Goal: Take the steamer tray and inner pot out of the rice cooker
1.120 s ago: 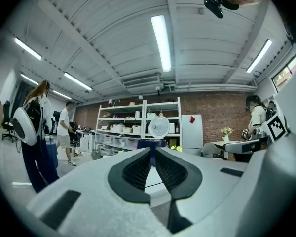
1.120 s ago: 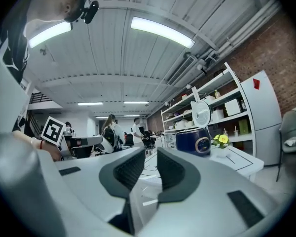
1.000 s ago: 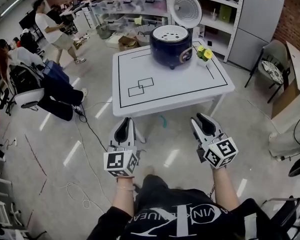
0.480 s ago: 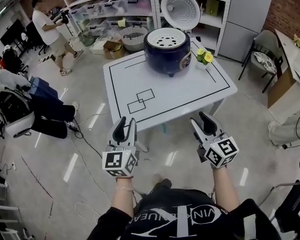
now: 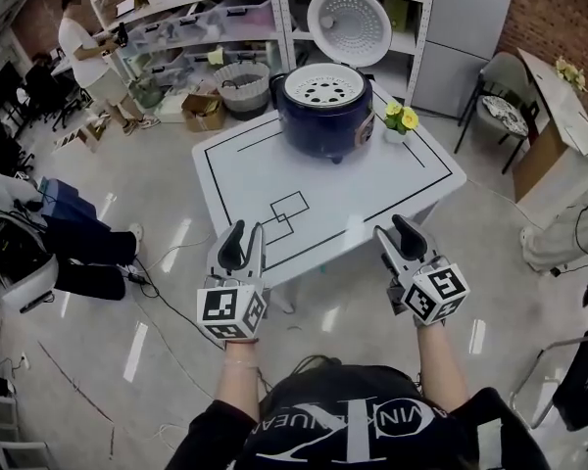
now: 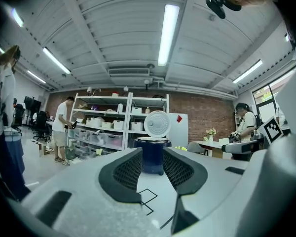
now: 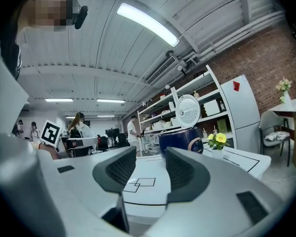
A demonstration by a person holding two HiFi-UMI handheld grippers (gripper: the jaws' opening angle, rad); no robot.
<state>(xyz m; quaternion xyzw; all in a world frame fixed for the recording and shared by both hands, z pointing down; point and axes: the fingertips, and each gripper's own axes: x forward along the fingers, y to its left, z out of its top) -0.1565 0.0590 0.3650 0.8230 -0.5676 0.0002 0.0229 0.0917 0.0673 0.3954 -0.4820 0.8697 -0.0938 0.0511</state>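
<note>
A dark blue rice cooker (image 5: 325, 117) stands at the far side of the white table (image 5: 372, 199), its lid (image 5: 348, 13) swung up. A white perforated steamer tray (image 5: 325, 84) sits in its top; the inner pot is hidden below it. Both grippers are held level in front of the table's near edge, well short of the cooker. My left gripper (image 5: 238, 247) is open and empty; in the left gripper view the cooker (image 6: 152, 154) shows far off between its jaws. My right gripper (image 5: 396, 239) is open and empty too, with the cooker (image 7: 180, 139) beyond it.
A small pot of yellow flowers (image 5: 401, 118) stands right of the cooker. Black outlines mark the tabletop. Shelves with bins (image 5: 206, 18) and a basket (image 5: 240, 81) lie behind the table, a chair (image 5: 500, 116) to the right, bags (image 5: 39, 253) and cables on the floor to the left, and a person (image 5: 83, 57) stands far left.
The table and cooker have come nearer; both grippers now reach its front edge. The left gripper's jaws stand wider apart than a second ago.
</note>
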